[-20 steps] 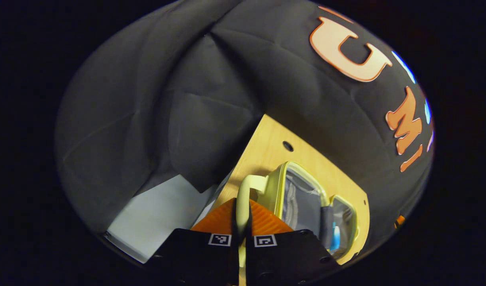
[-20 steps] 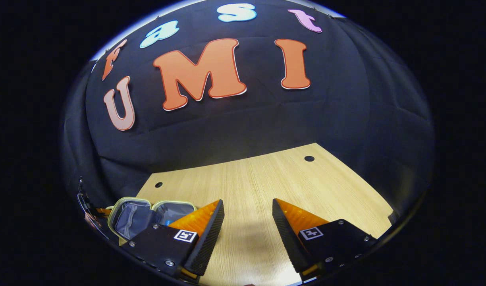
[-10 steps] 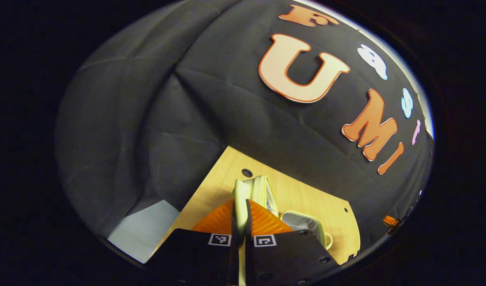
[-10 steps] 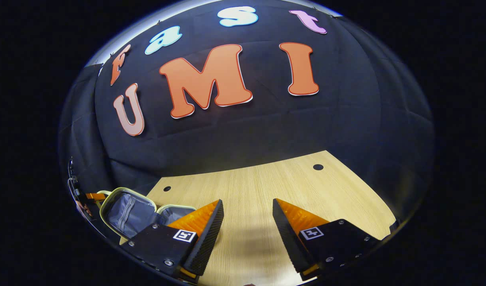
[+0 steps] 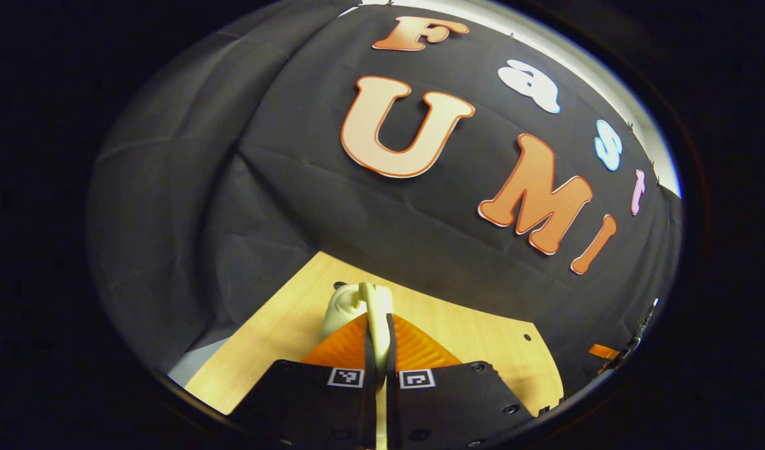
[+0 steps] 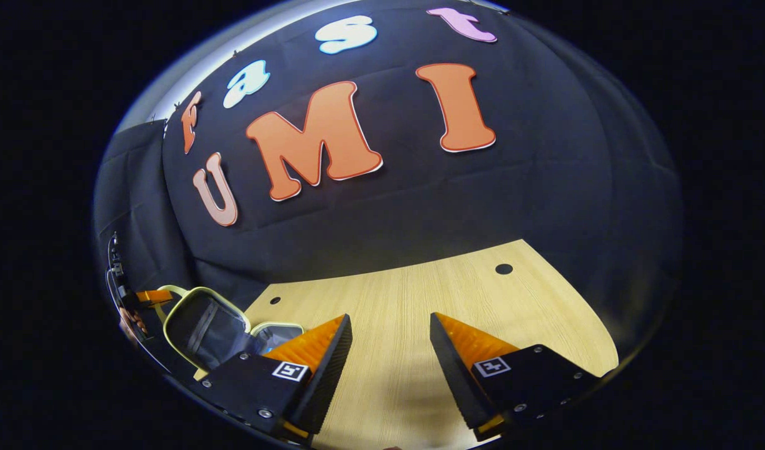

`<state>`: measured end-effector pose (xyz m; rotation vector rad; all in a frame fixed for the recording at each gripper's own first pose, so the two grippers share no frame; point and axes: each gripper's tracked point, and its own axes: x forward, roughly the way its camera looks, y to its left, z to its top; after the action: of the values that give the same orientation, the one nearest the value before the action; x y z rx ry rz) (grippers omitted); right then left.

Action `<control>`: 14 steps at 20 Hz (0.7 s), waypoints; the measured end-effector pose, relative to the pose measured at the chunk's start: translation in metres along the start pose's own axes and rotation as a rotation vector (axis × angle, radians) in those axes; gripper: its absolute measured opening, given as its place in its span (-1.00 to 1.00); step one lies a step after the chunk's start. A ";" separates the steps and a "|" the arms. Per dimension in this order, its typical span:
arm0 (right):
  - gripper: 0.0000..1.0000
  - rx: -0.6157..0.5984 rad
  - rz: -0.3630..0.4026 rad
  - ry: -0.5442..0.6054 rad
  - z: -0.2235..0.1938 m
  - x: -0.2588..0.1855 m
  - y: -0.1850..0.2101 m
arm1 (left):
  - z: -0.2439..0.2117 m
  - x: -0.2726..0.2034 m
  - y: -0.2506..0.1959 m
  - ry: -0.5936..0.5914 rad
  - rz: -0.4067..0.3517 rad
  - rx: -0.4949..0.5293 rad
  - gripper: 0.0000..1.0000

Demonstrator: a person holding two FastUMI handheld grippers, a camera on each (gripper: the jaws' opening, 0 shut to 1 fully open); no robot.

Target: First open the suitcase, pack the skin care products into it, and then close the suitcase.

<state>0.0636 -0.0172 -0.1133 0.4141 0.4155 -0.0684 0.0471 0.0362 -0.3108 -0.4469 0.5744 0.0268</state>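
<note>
The left tongs [image 5: 377, 350] were clamped on the pale handle [image 5: 375, 312] of the suitcase [image 6: 204, 325], whose raised lid stood tilted at about 8 o'clock in the right gripper view, over the lower half lying on the bench [image 6: 420, 294]. The right tongs [image 6: 389, 369] hung open over bare bench, holding nothing, well apart from the case. Closing probably turned on the left side, which was the nearer of the 2, swinging the lid down.
</note>
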 end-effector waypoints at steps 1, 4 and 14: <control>0.63 0.009 0.008 -0.006 0.004 0.000 -0.004 | -0.003 -0.001 -0.013 -0.012 -0.006 -0.004 -0.88; 0.63 0.013 0.039 -0.020 0.009 0.000 -0.013 | -0.011 -0.001 -0.049 -0.029 -0.034 -0.014 -0.88; 0.65 0.005 0.139 0.035 -0.004 0.009 -0.016 | -0.094 0.027 -0.177 0.077 -0.193 -0.016 -0.87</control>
<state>0.0682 -0.0300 -0.1264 0.4489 0.4199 0.0731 0.0471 -0.1660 -0.3244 -0.5187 0.6051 -0.1712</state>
